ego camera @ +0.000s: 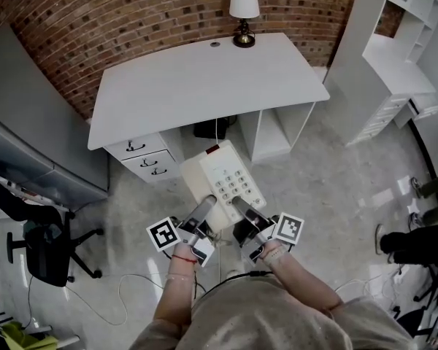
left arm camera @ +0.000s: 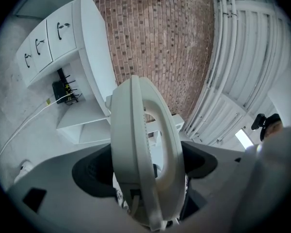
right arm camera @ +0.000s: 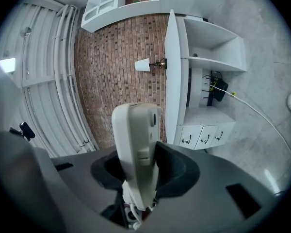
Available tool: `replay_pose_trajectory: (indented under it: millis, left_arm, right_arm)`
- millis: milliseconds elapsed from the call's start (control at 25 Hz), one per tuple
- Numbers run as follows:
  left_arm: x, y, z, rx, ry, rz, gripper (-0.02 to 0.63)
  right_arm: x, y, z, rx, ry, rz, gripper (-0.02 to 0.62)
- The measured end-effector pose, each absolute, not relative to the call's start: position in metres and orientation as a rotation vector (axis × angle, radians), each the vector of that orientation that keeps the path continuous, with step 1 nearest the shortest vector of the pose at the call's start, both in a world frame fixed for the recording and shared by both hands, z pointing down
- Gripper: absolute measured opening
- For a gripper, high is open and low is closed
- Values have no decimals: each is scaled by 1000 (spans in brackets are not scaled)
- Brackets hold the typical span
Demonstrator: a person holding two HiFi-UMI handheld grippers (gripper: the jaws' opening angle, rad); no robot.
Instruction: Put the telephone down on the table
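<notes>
I'm holding the telephone [ego camera: 223,181] in mid-air, short of the white desk [ego camera: 204,79]. The left gripper [ego camera: 203,214] is clamping its handset side and the right gripper [ego camera: 242,208] its opposite edge. I'm judging it rigid, light and slippery.

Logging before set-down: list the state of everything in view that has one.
telephone: held in the air, short of the table.
left tool: shut on telephone.
right tool: shut on telephone.
drawers: shut.
lamp: upright on the table.
</notes>
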State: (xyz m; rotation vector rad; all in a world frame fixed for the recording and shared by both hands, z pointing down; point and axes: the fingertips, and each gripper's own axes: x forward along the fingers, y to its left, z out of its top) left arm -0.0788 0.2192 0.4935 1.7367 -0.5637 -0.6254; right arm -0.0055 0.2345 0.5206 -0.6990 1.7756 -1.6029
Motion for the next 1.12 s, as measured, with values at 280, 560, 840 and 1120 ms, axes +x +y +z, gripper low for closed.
replay_pose_trajectory:
  millis: [280, 560, 840, 1120]
  left_arm:
    - [-67, 153, 496, 1727, -586, -627, 402]
    - [-49, 94, 499, 1711, -586, -623, 402]
    - [-31, 46, 505, 1694, -594, -629, 402]
    - [-15, 14, 512, 1675, -607, -641, 402]
  right_arm:
    - [8, 169, 524, -696, 1786, -1636, 149]
    - [25, 110, 528, -692, 1796, -1650, 149]
    - [44, 64, 535, -699, 1796, -1677, 149]
    - [59, 32, 542, -693, 1797, -1709, 149]
